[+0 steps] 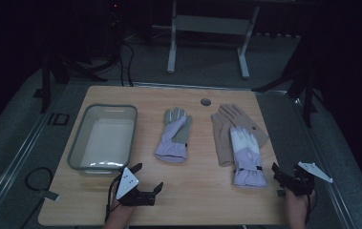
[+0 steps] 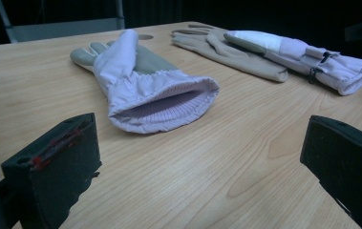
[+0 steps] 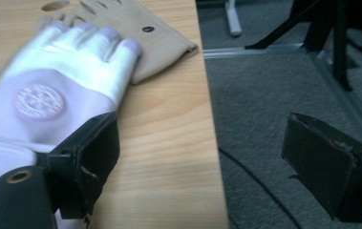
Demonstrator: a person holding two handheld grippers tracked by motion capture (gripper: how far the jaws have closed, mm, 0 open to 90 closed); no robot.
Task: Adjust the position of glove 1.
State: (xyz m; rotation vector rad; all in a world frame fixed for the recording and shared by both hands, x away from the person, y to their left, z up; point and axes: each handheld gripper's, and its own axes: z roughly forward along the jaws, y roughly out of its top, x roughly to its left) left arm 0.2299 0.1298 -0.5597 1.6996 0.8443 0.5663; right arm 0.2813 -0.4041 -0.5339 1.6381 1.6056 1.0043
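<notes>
— Gloves first, then? Which step are you on?

— The approach, I judge. My left claw (image 1: 148, 180) sits low in the high view, jaws wide and empty, pointed at the lilac glove (image 1: 173, 136) lying flat at centre frame, cuff toward me. My right claw (image 1: 283, 175) hangs at the lower right, by the table (image 1: 202, 200) edge, also wide with nothing in it, beside the white-and-lilac glove (image 1: 247, 155) that lies partly on the tan glove (image 1: 228, 129).

— And next?

— Probably slide the left claw forward, close on that open cuff (image 2: 162, 102), and carry it to the clear bin (image 1: 103, 137) at left.
</notes>
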